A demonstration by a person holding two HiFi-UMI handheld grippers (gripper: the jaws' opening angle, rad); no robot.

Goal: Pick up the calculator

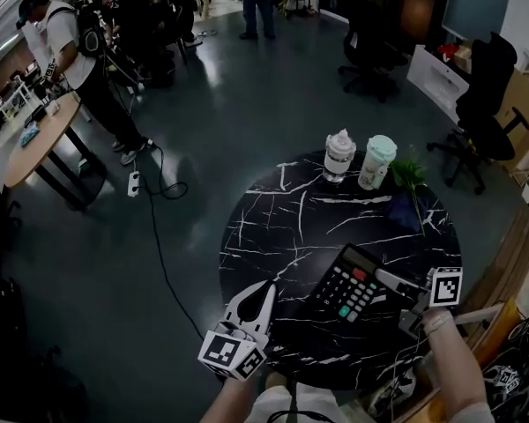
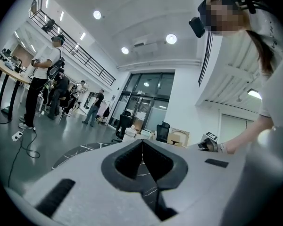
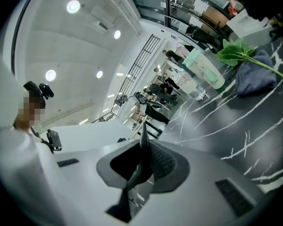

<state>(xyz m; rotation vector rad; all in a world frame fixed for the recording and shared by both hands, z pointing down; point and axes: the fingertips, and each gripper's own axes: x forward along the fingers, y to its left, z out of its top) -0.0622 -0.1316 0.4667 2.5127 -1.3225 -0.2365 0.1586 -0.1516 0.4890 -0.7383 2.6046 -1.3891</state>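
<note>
A: Where is the calculator (image 1: 346, 291)?

B: Over the near right part of the round black marble worktop (image 1: 273, 227), keys facing up. Its right edge is nipped between the right tongs (image 1: 390, 280), which are closed down to a narrow gap on it.

A: And the left tongs (image 1: 266, 287)?

B: Tips together, nothing between them. They hang over the near left edge of the worktop, apart from the calculator.

A: Anything else up there?

B: At the far side a white lidded cup (image 1: 339, 155) stands just beside a pale green cup (image 1: 376, 161). Right of them, a leafy sprig (image 1: 409, 174) lies over a dark blue cloth (image 1: 412, 211).
</note>
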